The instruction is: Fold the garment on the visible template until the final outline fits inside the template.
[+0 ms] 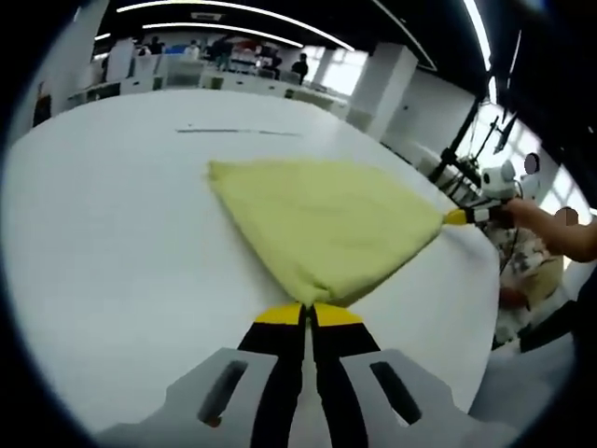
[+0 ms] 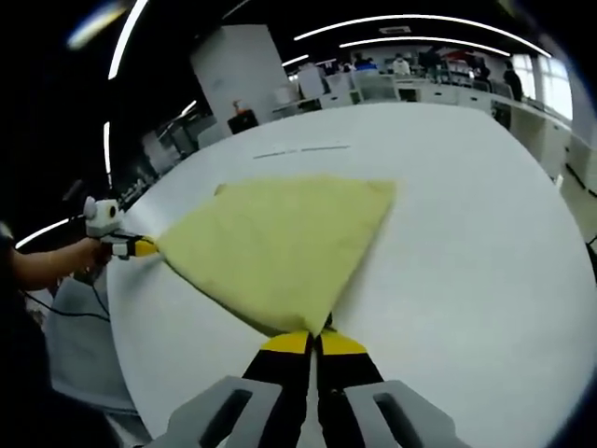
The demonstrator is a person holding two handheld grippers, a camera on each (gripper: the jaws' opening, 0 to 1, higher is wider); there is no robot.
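White table, yellow garment pinched between both grippers' jaws.

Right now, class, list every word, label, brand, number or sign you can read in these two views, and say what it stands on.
None can be read.
The yellow cloth is plain, with no tag or print showing.
The white table bears a thin dark line, not writing.
The left gripper and right gripper, both shut on the cloth, carry no lettering.
Anything in the background room is too small and blurred to read.
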